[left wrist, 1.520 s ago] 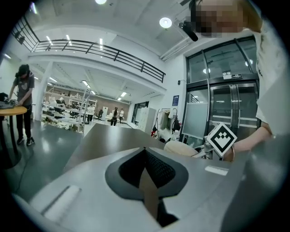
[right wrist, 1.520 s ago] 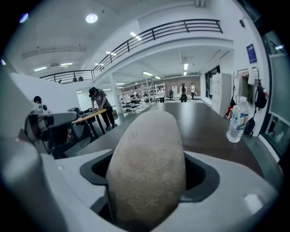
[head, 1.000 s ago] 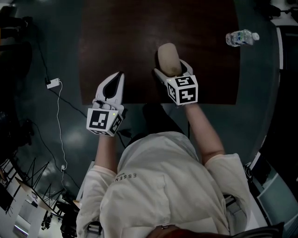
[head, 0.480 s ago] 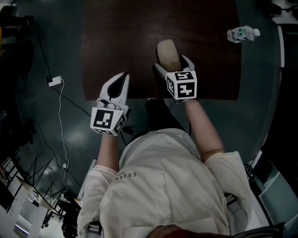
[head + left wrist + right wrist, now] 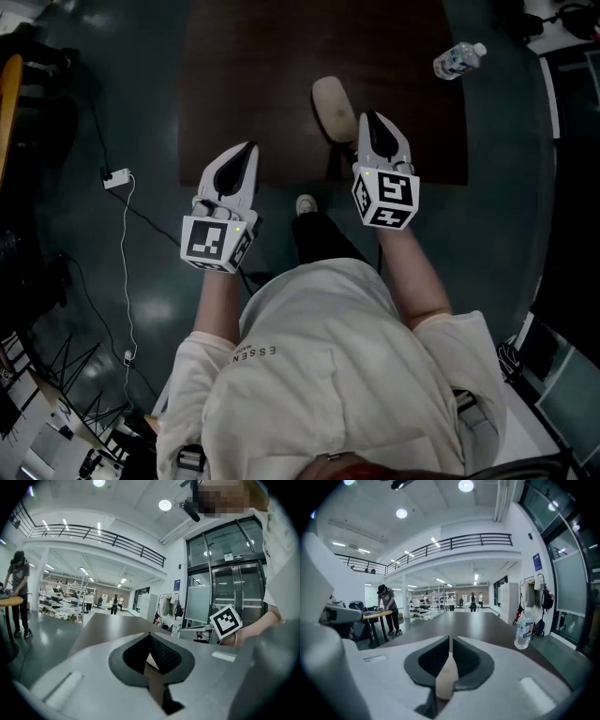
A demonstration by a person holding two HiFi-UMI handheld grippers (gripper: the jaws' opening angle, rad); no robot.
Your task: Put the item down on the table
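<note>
The beige rounded item (image 5: 333,108) lies on the dark brown table (image 5: 262,56), near its front edge. My right gripper (image 5: 372,120) is just to the right of it and apart from it. Its jaws are closing and look pressed together with nothing held, as the right gripper view (image 5: 450,640) also shows. My left gripper (image 5: 246,150) hovers over the table's front left part, jaws together and empty; the left gripper view (image 5: 150,635) shows the same.
A plastic water bottle (image 5: 457,59) lies at the table's far right and stands out in the right gripper view (image 5: 524,630). On the floor to the left are a white charger and cable (image 5: 117,176). The person's shoe (image 5: 306,204) is under the table edge.
The right gripper held the beige item between wide jaws; now it has let go, shifted right and its jaws have come together. The item rests on the table. The left gripper barely moved.
</note>
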